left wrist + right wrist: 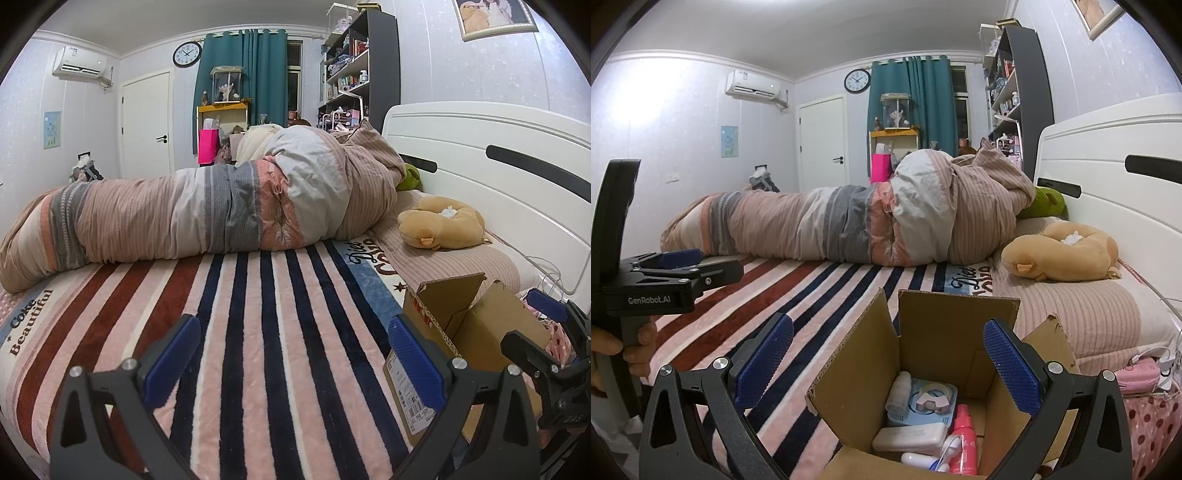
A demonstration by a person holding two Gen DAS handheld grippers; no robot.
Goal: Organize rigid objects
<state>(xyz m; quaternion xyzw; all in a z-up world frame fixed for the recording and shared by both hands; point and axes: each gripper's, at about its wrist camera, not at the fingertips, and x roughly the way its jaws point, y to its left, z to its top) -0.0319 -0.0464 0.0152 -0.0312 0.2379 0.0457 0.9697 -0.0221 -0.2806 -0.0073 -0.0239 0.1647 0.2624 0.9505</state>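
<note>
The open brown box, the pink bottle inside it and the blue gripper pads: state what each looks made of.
Open brown box: corrugated cardboard, matte; fluted layers show along its cut and torn flap edges.
Pink bottle: probably plastic, smooth with a slight sheen and a printed label.
Blue pads on the right gripper: likely rubber or soft plastic, matte, with a fine dotted grip texture.

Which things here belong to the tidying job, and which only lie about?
Job:
cardboard box
pink bottle
white case
tape roll

Lying about:
rolled duvet
tan plush toy
green plush toy
</note>
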